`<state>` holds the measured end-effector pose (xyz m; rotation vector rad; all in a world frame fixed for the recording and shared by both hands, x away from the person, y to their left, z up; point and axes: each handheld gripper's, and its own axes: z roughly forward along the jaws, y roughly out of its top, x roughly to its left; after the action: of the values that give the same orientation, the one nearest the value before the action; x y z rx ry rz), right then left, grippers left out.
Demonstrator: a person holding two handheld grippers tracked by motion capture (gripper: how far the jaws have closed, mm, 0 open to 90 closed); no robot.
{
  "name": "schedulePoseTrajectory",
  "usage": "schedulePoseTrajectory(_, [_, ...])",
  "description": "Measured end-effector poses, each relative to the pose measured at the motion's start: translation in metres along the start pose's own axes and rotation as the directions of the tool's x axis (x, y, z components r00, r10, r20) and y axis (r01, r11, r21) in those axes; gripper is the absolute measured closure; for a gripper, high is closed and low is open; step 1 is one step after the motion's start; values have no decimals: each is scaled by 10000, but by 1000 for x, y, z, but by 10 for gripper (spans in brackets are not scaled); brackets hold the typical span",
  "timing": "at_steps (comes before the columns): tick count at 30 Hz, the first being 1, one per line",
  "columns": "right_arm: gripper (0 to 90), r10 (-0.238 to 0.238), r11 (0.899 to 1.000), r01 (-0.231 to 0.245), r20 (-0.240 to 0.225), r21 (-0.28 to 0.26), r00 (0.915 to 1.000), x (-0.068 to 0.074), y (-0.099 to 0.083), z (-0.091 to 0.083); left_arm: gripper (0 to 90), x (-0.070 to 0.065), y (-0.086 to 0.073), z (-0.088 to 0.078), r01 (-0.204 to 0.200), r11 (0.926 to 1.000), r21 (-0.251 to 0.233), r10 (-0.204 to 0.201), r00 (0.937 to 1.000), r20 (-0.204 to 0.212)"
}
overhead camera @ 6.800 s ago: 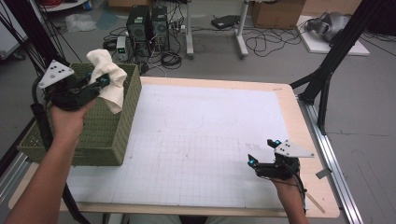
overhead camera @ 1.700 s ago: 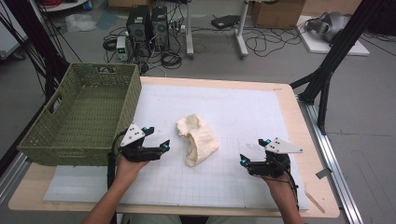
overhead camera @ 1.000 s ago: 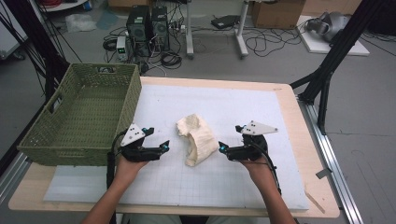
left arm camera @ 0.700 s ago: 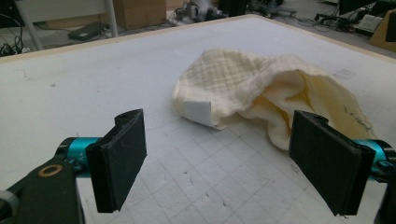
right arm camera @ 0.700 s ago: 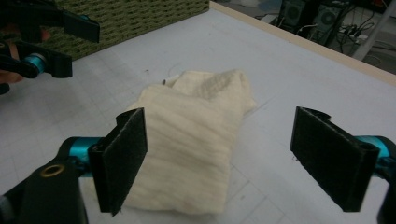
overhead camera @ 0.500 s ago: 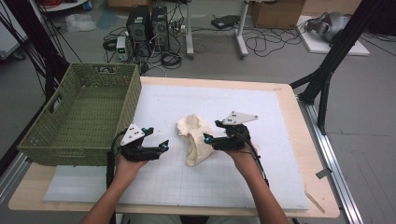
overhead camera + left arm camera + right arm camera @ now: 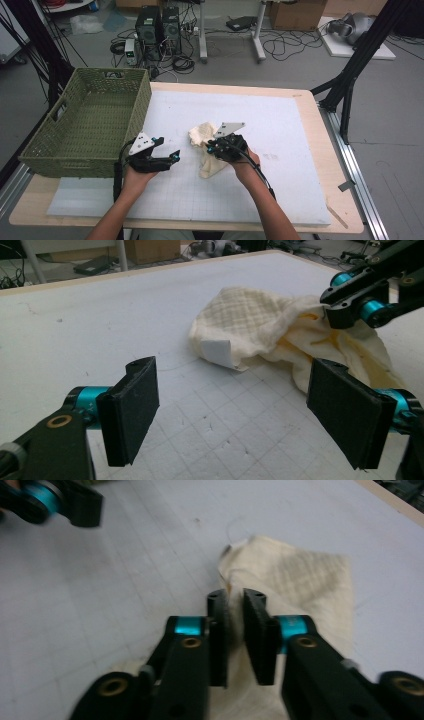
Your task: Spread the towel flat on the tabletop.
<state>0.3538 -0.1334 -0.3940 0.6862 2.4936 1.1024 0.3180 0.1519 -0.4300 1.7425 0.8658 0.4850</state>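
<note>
Cloth [image 7: 207, 150] lies crumpled mid-table on the white mat [image 7: 300, 150], where we see our right gripper [image 7: 235, 630] nearly closed over it and our left gripper [image 7: 245, 415] spread wide just beside it.

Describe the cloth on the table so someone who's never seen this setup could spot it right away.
Start from the white gridded mat covering the wooden table, with the green woven basket at its left edge. Near the mat's middle, right of the basket, lies the cloth, crumpled between the two grippers. It is the one soft, cream-yellow, waffle-textured thing there, with a small white tag at its edge.
</note>
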Motion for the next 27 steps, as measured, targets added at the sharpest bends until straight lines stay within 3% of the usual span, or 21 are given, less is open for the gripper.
schedulePoseTrajectory(6, [856, 500, 9985, -482, 719, -267, 9962, -14, -8, -21, 216, 1, 0, 0, 35, 10000, 22, -35, 10000, 6])
schedulePoseTrajectory(14, [854, 1597, 9871, -1559, 1435, -371, 9767, -37, -44, -59, 217, -2, -1, 3, -50, 9999, 153, 49, 10000, 55])
schedulePoseTrajectory(22, [850, 2398, 9703, -2410, 2041, -193, 9491, -48, -83, -80, 218, -3, -1, 5, -114, 9997, 220, 112, 9999, 84])
schedulePoseTrajectory(27, [841, 2755, 9573, -2889, 2663, 116, 9237, -57, -104, -83, 219, -3, -1, 4, -143, 9997, 211, 141, 9999, 70])
